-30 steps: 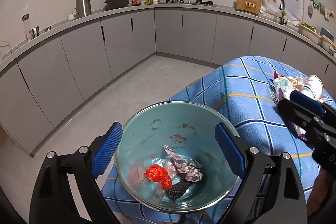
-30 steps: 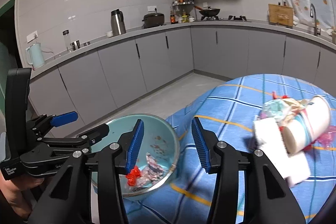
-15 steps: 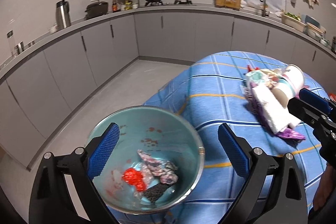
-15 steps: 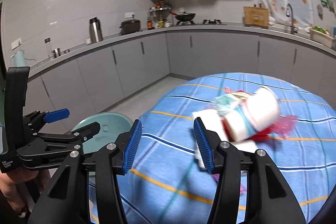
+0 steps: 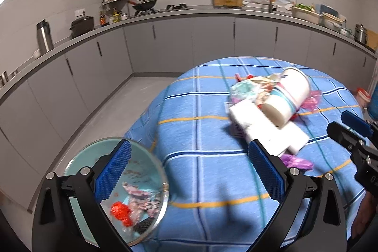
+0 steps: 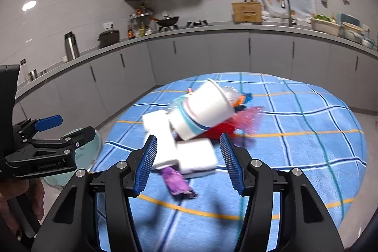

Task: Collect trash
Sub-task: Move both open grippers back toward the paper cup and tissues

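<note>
A tipped white paper cup (image 5: 287,96) lies on a heap of trash on the blue checked tablecloth (image 5: 208,171), with white tissue (image 5: 264,129), a purple wrapper (image 5: 297,161) and a pink wrapper (image 5: 313,97). My left gripper (image 5: 189,167) is opening wide over bare cloth, nothing between its jaws. A teal bowl (image 5: 163,183) holding a red wrapper (image 5: 120,211) and scraps sits at the table's left edge. My right gripper (image 6: 189,141) is opening; the white tissue (image 6: 196,155) and purple wrapper (image 6: 176,182) show between its fingers, untouched. The cup (image 6: 208,108) lies just beyond.
Grey cabinets and a counter (image 5: 179,13) with a pan, kettle and sink curve round the back. Floor (image 5: 113,115) lies left of the table. A red-capped object (image 5: 362,96) sits at the table's right edge. A hand (image 6: 21,193) holds the left gripper (image 6: 76,125).
Both grippers have swung right, from the bowl toward the trash heap. The bowl has slid to the lower left of the left wrist view. Both pairs of jaws stand wider.
</note>
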{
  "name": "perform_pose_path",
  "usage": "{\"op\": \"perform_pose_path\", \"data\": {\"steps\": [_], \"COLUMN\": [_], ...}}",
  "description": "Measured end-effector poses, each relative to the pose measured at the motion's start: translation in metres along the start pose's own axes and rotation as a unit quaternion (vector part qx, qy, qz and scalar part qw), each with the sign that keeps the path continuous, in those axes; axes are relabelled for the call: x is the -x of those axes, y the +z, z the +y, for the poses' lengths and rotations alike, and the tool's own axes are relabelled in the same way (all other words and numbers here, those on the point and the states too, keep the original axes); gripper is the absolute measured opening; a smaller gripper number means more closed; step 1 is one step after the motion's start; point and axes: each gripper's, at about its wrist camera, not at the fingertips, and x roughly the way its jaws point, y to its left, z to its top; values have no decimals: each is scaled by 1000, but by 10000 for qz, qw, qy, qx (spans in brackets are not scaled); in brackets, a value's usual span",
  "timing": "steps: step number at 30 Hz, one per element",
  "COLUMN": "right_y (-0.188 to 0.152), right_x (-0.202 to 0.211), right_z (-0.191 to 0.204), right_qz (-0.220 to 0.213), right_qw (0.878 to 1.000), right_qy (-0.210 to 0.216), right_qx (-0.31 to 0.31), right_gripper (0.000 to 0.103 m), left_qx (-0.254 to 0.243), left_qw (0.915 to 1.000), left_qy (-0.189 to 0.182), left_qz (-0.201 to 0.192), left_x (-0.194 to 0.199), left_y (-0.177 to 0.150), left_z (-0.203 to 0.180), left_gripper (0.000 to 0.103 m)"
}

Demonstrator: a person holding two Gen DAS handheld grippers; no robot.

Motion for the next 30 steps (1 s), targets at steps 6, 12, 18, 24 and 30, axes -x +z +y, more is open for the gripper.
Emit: {"op": "perform_pose_path", "data": {"steps": [6, 12, 18, 24, 30], "right_y": [-7, -10, -12, -11, -14], "right_x": [3, 4, 1, 0, -4], "right_z": [-19, -33, -44, -49, -51], "right_qz": [18, 6, 29, -2, 43], "right_qw": [9997, 9987, 9979, 9974, 9973], "right_qy": [-186, -400, -504, -537, -518], "right_qx": [-156, -319, -413, -485, -519], "right_gripper": [56, 61, 63, 65, 65], "left_qx": [-158, -198, -215, -260, -228], "left_qw": [9996, 9988, 9979, 9964, 9940], "left_qy": [-207, -362, -453, -538, -785], "left_qz": [103, 253, 415, 593, 731], "left_x": [-17, -35, -60, -77, -83], "left_y": [7, 8, 10, 9, 6], "left_z": [-31, -51, -68, -77, -74], "left_gripper": [97, 97, 97, 97, 78]}}
